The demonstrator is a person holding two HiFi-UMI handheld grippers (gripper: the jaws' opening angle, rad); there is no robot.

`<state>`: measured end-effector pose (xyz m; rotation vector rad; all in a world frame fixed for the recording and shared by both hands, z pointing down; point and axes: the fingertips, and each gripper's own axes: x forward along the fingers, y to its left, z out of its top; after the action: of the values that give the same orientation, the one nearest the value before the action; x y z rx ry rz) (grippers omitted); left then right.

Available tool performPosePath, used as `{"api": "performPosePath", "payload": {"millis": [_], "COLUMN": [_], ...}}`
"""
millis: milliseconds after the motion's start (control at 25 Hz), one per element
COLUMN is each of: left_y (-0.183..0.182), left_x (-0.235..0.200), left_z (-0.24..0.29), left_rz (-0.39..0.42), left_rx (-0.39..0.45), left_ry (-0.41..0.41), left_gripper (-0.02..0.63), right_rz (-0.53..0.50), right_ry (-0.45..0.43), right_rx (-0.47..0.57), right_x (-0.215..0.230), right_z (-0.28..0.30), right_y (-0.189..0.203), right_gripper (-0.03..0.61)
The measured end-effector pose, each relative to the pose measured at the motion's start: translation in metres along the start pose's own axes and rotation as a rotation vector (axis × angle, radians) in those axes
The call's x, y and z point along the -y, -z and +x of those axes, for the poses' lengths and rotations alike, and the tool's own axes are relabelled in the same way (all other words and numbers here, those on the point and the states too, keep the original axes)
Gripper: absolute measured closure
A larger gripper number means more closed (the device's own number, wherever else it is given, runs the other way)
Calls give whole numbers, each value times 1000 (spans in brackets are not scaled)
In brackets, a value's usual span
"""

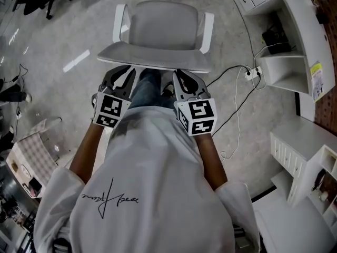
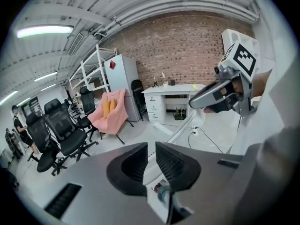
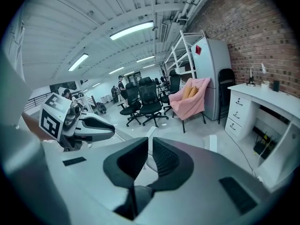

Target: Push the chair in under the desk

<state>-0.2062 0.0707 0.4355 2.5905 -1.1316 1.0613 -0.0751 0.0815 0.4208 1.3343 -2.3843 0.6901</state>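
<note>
A light grey chair (image 1: pixel 160 33) with white armrests stands on the floor straight ahead of me, its near edge (image 1: pixel 152 63) just above both grippers. My left gripper (image 1: pixel 120 74) is under the left part of that edge, its jaws a narrow slit apart with nothing pinched (image 2: pixel 151 158). My right gripper (image 1: pixel 181 77) is under the right part, shut and empty (image 3: pixel 150 156). Whether either tip touches the chair I cannot tell. The white desk (image 1: pixel 295 41) stands to the right; it also shows as a white desk (image 2: pixel 171 95) and a white desk (image 3: pixel 267 111).
A power strip (image 1: pixel 253 73) with cables lies on the floor right of the chair. White drawer units (image 1: pixel 295 146) stand at the lower right. Black office chairs (image 3: pixel 145 102) and a chair with a pink cover (image 2: pixel 110 111) stand further off, and a checked cushion (image 1: pixel 31 152) lies at the left.
</note>
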Motion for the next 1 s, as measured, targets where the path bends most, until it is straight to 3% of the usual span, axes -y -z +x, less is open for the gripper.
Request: {"api": "performPosePath", "payload": {"millis": [360, 520, 640, 1000], "left_y": [8, 11, 14, 27], "left_x": [-1, -1, -4, -16], "left_z": [4, 6, 8, 14], "left_rz": [81, 140, 182, 355], "left_rx": [-38, -53, -64, -123], "left_ry": [15, 20, 20, -1], "left_gripper": [526, 517, 511, 499], "right_rz": [-56, -117, -158, -438], "right_ry": [-1, -22, -33, -56], "right_rx": [-20, -55, -78, -236], "right_x": [0, -3, -4, -2], "right_z": [3, 8, 12, 20], "right_y": [5, 9, 11, 27], "right_gripper": [544, 479, 466, 431]}}
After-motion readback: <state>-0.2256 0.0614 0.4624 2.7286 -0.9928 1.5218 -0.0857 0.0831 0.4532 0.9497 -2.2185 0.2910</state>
